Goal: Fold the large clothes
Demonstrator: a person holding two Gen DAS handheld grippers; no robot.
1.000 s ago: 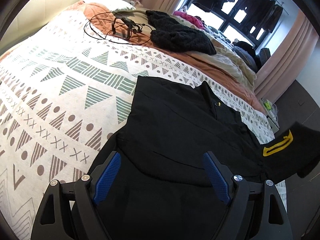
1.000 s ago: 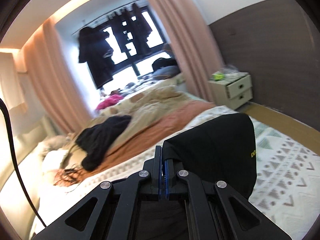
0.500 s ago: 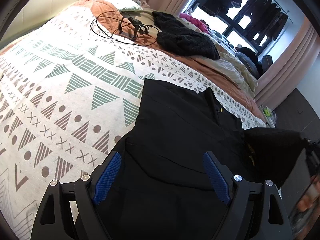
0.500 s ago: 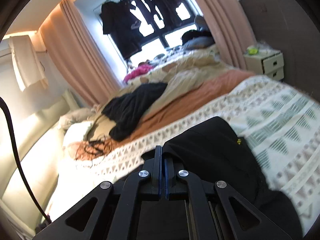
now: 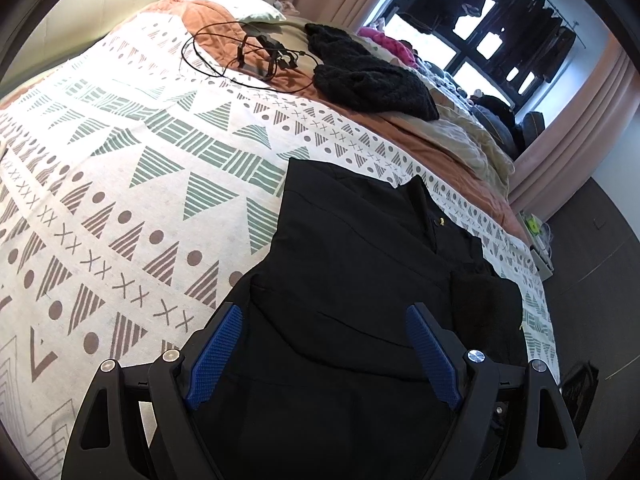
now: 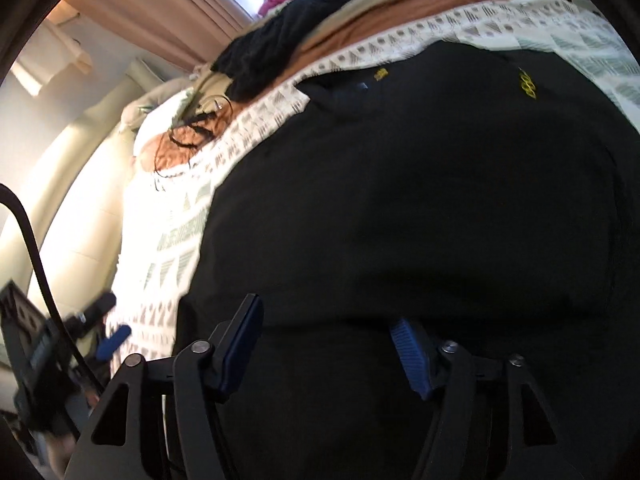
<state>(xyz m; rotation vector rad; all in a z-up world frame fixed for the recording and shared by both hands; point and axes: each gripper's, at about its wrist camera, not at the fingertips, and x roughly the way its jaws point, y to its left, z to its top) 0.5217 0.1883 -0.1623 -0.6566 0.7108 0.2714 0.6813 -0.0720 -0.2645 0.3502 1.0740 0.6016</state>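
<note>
A large black garment [image 5: 360,248] lies spread on the patterned bedspread [image 5: 120,160], collar toward the far side. Its right sleeve [image 5: 484,304] lies folded over the body. My left gripper [image 5: 322,316] stands open low over the garment's near part, with nothing pinched. In the right wrist view the black garment [image 6: 420,180] fills the picture, with a small yellow logo [image 6: 527,84] near the top. My right gripper [image 6: 326,314] hovers close above it. Its jaws are opening and the pads press on nothing. One blue pad [image 6: 114,338] of the left gripper shows at the lower left.
A black knit garment [image 5: 372,76] and a tangle of black cable [image 5: 264,56] lie at the far end of the bed by a pillow [image 5: 236,4]. The bed's right edge drops to dark floor [image 5: 592,280], with a nightstand [image 5: 540,240] beyond.
The right gripper came down from the air with the sleeve, laid it over the garment's right side and spread its jaws, letting go. The left gripper stayed put.
</note>
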